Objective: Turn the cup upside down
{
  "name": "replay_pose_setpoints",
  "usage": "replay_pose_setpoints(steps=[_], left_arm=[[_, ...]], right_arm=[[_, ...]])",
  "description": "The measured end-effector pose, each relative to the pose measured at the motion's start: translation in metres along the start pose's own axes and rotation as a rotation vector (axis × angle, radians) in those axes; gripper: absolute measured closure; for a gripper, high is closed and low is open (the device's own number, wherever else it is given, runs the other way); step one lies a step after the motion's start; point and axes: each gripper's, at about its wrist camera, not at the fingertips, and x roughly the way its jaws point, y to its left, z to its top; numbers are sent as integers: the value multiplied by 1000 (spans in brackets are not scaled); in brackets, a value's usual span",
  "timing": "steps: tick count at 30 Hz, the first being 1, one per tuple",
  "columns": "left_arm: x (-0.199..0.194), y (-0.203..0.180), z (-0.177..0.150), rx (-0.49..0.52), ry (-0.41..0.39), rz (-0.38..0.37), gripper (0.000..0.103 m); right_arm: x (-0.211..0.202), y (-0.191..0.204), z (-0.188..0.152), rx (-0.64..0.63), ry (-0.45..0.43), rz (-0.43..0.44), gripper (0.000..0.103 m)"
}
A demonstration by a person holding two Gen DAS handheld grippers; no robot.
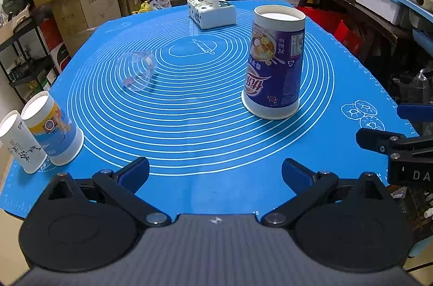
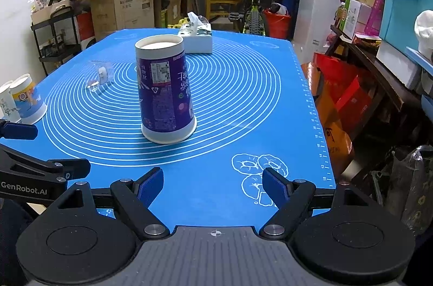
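Two paper cups (image 1: 40,134) are seen inverted at the blue baking mat's (image 1: 205,140) left edge; a clear plastic cup (image 1: 138,71), apparently on its side, lies left of centre. The purple paper cup (image 1: 274,64) stands mouth-down right of centre. Both the left gripper (image 1: 215,175) and right gripper (image 2: 212,184) are held spread wide at the near edge, nothing between their fingers.

Four cups are sitting on the bench in all. Three are paper cups standing upside down: one purple cup (image 1: 274,64) near the middle, and a blue-and-yellow cup (image 1: 52,127) and a white cup (image 1: 20,141) touching each other at the left edge. One clear plastic cup (image 1: 138,69) is lying on its side. One tissue box (image 1: 212,11) is sitting by the far edge. One blue mat (image 1: 189,145) is covering the bench.
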Motion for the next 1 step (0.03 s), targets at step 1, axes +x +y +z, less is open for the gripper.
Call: replay_pose_setpoints(steps=[1], left_arm=[[1, 0, 0, 1, 2, 1, 0]], right_arm=[[1, -1, 0, 1, 1, 0, 20]])
